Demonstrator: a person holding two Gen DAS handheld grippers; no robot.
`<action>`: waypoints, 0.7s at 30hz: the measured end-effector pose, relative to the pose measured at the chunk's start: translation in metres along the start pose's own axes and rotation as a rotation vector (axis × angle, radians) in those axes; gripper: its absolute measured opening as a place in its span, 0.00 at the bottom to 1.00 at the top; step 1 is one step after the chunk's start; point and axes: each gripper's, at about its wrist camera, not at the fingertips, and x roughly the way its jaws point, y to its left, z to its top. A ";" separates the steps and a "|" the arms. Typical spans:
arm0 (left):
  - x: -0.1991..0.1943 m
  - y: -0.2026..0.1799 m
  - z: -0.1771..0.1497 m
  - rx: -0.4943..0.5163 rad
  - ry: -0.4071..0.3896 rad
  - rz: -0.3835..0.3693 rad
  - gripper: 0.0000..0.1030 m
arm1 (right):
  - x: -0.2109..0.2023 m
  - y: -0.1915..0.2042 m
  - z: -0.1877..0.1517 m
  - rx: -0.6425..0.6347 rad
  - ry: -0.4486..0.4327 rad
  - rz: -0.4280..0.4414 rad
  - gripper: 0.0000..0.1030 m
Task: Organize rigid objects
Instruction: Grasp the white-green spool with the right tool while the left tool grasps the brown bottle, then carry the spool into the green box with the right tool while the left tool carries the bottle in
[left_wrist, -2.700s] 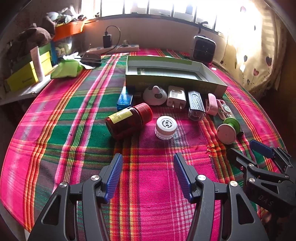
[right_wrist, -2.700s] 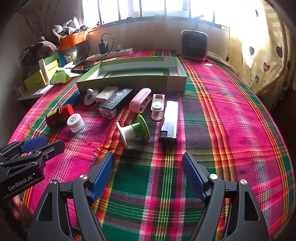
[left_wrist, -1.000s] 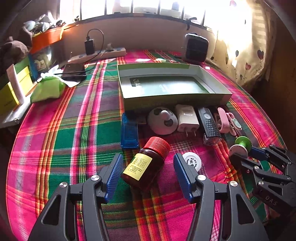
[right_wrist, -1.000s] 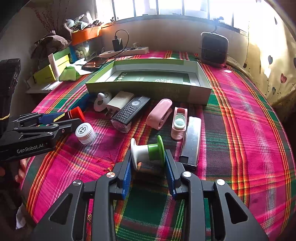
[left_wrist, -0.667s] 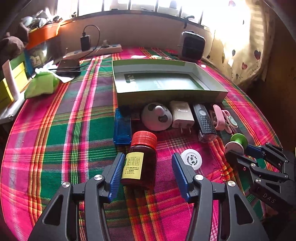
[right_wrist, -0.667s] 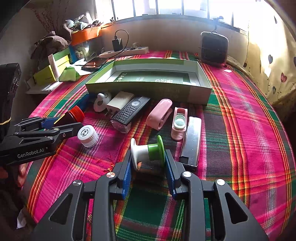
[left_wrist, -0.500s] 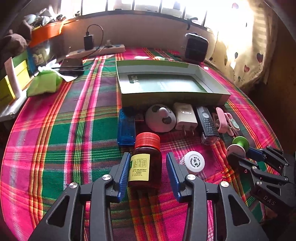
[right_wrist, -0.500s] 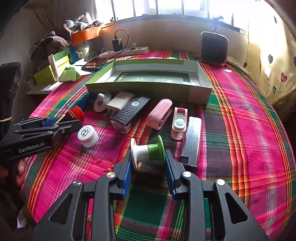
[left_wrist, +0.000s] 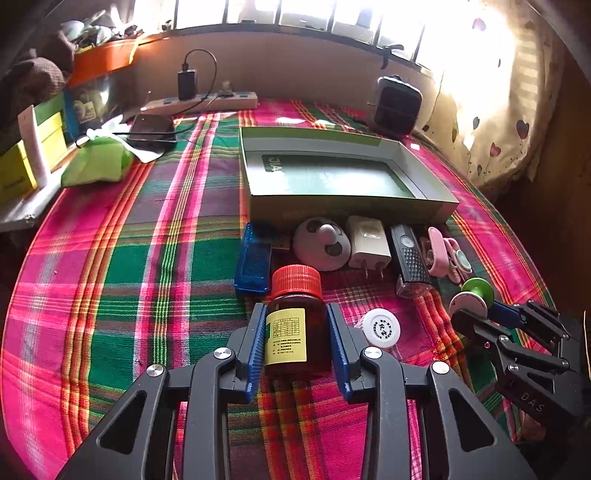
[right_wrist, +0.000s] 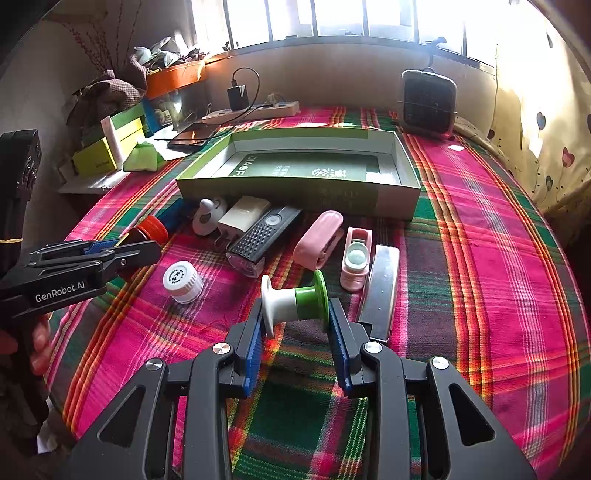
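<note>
— Since a few seconds back, both grippers have come in from open and empty over the cloth, and each has closed on something.

— Which has what?

— Left gripper is clenched on the brown glass bottle with a red screw cap and yellow label, blue pads pressed to its sides. The bottle lies on the pink-and-green plaid tablecloth, cap pointing toward the box. Right gripper is clamped across the white-and-green plastic spool, one pad on each flange, spool lying on its side on the cloth.

— So what step is this?

— Grasp done, lift not yet begun, by my reading. The shallow green cardboard box sits bare beyond the row of items, so it looks like the destination.

— What's in the way?

— A small white round-capped jar is just beside the bottle. Between the grippers and the box lie a blue translucent plastic case, a white rounded gadget, a white plug adapter and a black perforated remote-like bar.

— Next move, then?

— Raise both clear of that row, carry forward over the near wall of the box, then lower and release. The glass bottle is round and could roll once let go.
</note>
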 end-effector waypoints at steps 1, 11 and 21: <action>-0.002 -0.001 0.001 0.001 -0.004 -0.002 0.30 | -0.002 -0.001 0.003 0.002 -0.003 0.005 0.33; -0.010 -0.004 0.033 -0.002 -0.043 -0.021 0.30 | -0.009 -0.012 0.039 -0.011 -0.038 -0.019 0.33; 0.005 0.004 0.081 -0.007 -0.064 -0.019 0.30 | 0.010 -0.032 0.090 -0.022 -0.042 -0.045 0.33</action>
